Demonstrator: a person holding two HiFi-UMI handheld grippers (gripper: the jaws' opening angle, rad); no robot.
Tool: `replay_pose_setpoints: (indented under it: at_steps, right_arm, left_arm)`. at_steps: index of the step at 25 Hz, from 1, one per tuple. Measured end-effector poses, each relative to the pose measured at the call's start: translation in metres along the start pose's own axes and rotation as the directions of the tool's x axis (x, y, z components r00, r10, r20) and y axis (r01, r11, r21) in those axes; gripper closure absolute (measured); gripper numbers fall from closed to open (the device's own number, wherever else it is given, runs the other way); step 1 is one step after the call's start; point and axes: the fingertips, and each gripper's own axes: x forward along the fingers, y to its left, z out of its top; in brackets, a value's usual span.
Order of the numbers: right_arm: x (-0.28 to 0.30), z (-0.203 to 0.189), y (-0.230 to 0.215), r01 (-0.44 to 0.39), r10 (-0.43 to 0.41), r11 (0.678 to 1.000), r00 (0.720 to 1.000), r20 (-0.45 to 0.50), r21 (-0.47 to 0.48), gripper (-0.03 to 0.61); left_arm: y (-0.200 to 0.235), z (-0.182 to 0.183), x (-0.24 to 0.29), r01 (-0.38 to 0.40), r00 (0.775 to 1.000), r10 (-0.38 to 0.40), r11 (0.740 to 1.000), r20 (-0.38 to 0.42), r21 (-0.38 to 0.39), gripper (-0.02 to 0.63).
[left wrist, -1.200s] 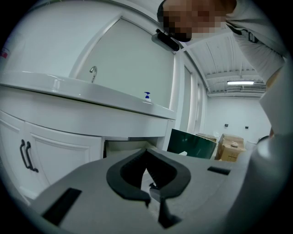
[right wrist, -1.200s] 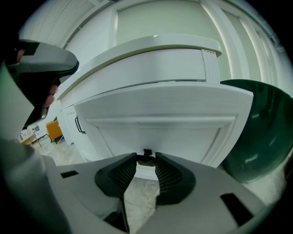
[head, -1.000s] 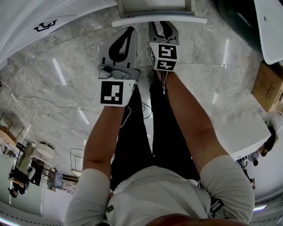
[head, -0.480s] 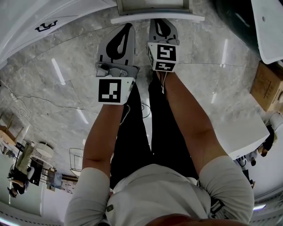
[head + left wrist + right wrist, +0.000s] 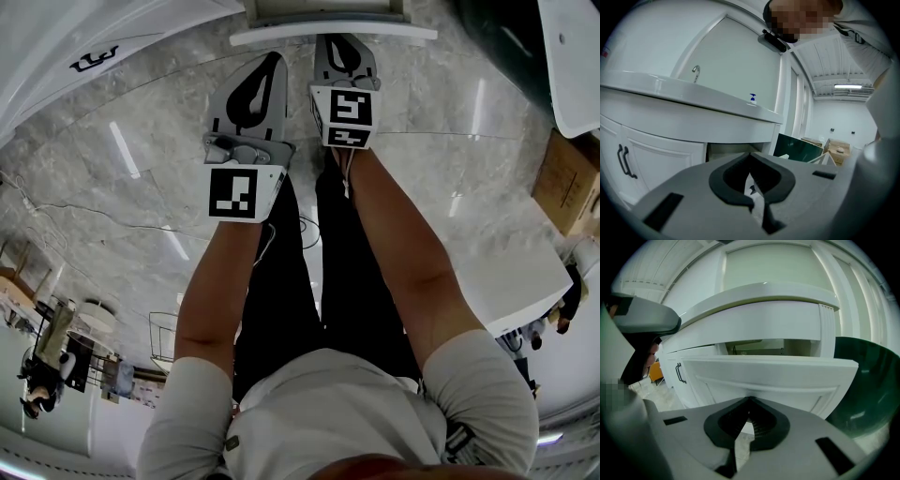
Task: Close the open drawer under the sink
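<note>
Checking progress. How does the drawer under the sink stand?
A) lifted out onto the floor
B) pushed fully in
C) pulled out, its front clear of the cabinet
C: the drawer front stands forward of the cabinet, a dark gap behind its top edge.

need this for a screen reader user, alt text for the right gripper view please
The right gripper, jaws shut and empty, points at the white front of the open drawer under the sink. A cabinet handle shows at left and a dark green object at right.
</note>
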Motion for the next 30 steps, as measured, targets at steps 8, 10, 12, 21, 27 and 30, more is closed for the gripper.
replay_pose_setpoints:
  at_steps: [8, 10, 12, 21, 27, 30]
  right_arm:
    - [0.017, 0.02, -0.011, 0.002, -0.002, 1.0, 1.0, 0.027, -0.01, 0.558]
    - [0.022, 0.025, -0.011, -0.004, 0.005, 1.0, 1.0, 0.031, -0.01, 0.558]
    - [0.028, 0.028, -0.009, -0.007, 0.007, 1.0, 0.999, 0.034, -0.007, 0.557]
    - [0.045, 0.037, -0.015, -0.007, 0.008, 1.0, 0.999, 0.037, -0.009, 0.557]
    - [0.056, 0.043, -0.018, -0.007, 0.007, 1.0, 0.999, 0.046, -0.007, 0.557]
    - [0.06, 0.047, -0.02, -0.007, 0.007, 1.0, 0.999, 0.049, -0.004, 0.557]
  left_arm:
    - [0.002, 0.002, 0.01, 0.003, 1.0, -0.003, 1.0, -0.008, -0.001, 0.604]
    - [0.004, 0.002, 0.013, 0.003, 1.0, -0.003, 1.0, -0.011, -0.002, 0.604]
    - [0.007, 0.003, 0.016, 0.003, 1.0, -0.003, 1.0, -0.01, -0.003, 0.604]
    - [0.02, 0.006, 0.025, 0.0, 1.0, 0.0, 1.0, -0.011, -0.002, 0.604]
    - [0.025, 0.006, 0.03, 0.0, 1.0, 0.0, 1.0, -0.014, 0.0, 0.604]
    - [0.025, 0.007, 0.032, 0.002, 1.0, -0.002, 1.0, -0.01, 0.0, 0.604]
